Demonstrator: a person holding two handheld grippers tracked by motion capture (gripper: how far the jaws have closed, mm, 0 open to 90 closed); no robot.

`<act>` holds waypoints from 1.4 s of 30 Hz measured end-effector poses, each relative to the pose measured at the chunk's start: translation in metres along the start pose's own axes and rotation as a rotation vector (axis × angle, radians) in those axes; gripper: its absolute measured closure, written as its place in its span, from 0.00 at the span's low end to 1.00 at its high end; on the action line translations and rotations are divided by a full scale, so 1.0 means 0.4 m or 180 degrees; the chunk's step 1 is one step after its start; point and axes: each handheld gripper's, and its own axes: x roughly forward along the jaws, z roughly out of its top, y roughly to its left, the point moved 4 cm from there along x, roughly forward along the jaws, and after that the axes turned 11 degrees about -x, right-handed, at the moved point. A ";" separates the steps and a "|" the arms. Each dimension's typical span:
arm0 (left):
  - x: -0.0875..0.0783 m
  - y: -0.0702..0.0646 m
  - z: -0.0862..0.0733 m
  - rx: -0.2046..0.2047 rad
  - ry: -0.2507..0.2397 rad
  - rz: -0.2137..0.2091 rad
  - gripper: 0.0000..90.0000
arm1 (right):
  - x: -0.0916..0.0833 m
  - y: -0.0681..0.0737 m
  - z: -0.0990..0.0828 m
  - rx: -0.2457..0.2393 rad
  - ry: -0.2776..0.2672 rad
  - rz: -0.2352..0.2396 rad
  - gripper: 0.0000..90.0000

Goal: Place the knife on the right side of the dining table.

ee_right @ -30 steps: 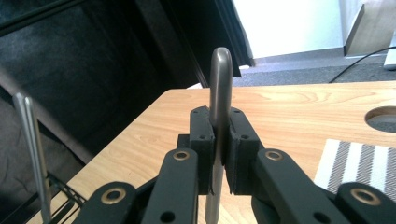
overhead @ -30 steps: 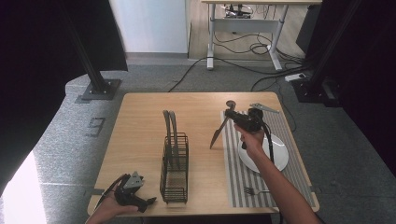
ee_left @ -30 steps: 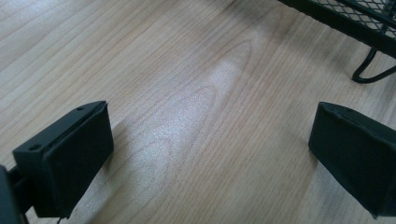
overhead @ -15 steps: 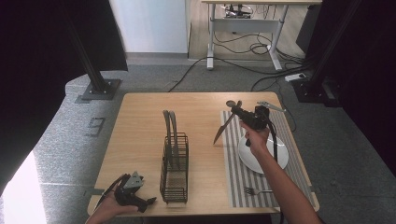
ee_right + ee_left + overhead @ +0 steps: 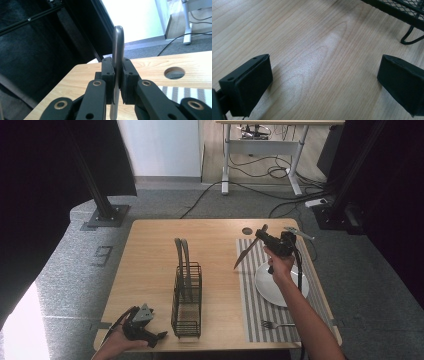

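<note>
Wooden table (image 5: 150,270), light grain, with a round hole (image 5: 247,231) near its far edge. On the right part lies a striped placemat (image 5: 255,305), running from the far side to the near edge. On the left-centre stands a black wire rack (image 5: 187,299), upright, with two tall grey handles (image 5: 182,255) rising from its far end. A white plate (image 5: 280,287) sits on the placemat, partly under the person's right forearm. A fork (image 5: 274,324) lies on the placemat near the front edge, just near of the plate.

Right claw (image 5: 264,239) is raised above the far end of the placemat, clenched on a knife (image 5: 246,255) – in the right gripper view the two pads press flat on the metal handle (image 5: 117,57) from both sides, its rounded end sticking up above them. In the high view the blade slants down and left from the claw, tip over the left edge of the placemat, off the table surface as far as can be told.

Left claw (image 5: 150,338) rests low at the near left corner of the table, just left of the rack – released, jaws wide apart in the left gripper view with bare wood (image 5: 322,65) between them and the rack's foot (image 5: 409,37) at the upper right. Nothing held.
</note>
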 end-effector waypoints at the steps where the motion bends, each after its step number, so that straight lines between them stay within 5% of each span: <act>1: 0.000 0.000 0.000 -0.0001 -0.0001 0.0001 0.00 | -0.001 -0.004 0.002 -0.0004 -0.0010 -0.0022 0.92; 17: 0.000 0.001 0.000 0.0008 0.0006 -0.0001 0.00 | -0.009 -0.082 0.022 0.0080 -0.0132 -0.0284 0.92; 42: 0.000 0.001 0.000 0.0010 0.0006 -0.0003 0.00 | 0.061 -0.160 0.010 0.0175 -0.0132 -0.0478 0.92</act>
